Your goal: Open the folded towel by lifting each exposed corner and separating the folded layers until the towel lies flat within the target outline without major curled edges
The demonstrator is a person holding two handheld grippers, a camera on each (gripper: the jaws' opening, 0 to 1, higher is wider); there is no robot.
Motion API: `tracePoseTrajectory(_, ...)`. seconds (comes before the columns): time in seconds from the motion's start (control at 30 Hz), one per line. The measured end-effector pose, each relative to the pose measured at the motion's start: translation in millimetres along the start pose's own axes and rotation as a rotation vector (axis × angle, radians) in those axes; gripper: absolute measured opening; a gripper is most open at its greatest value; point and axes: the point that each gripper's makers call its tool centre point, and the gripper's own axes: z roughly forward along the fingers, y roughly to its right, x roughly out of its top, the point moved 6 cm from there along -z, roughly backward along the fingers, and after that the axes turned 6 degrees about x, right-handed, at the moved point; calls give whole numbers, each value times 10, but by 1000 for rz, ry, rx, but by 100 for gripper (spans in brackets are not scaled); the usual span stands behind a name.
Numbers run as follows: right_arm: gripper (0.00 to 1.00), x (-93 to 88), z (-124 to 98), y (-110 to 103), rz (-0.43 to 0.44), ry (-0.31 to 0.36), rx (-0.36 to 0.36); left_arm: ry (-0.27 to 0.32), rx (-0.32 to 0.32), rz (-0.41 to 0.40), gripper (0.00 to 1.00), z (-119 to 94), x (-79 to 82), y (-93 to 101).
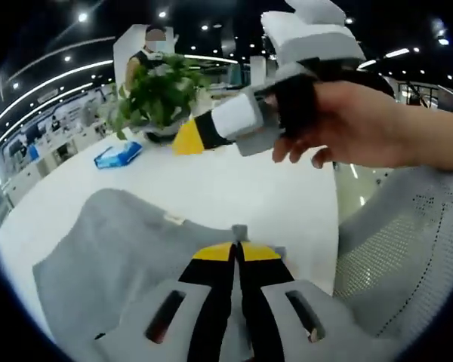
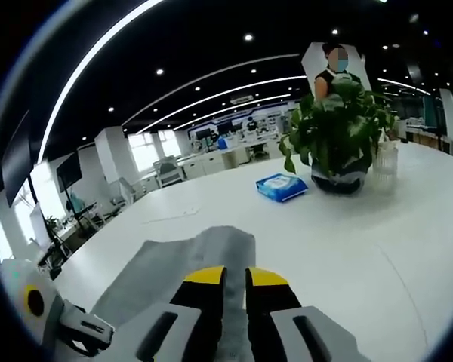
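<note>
Fingers of left gripper [image 1: 238, 253] and right gripper [image 2: 236, 283] pinching grey towel [image 1: 113, 256] on white table [image 1: 234, 188]; soft, light, limp, best taken at corner beyond the tips.

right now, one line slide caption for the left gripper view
Left gripper pinching the grey cloth towel on the round white table, with the hand-held right gripper raised near the leafy potted plant.

Nothing legible in either view. The blue pack [image 2: 281, 186] on the worktop [image 2: 377, 249] carries a pale printed panel — too small and blurred to read. A small tag [image 1: 174, 219] on the towel [image 1: 113, 256] shows no letters that can be made out — it is only a light patch.
</note>
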Motion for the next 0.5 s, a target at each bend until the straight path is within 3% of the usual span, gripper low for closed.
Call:
tracePoseTrajectory(0.27, 7, -55, 14, 9, -16, -29, -14, 34, 101, -47, 2, -175, 68, -295)
tracePoseTrajectory(0.5, 8, -120, 47, -48, -89, -68, -10, 66, 183, -69, 2, -334, 86, -541)
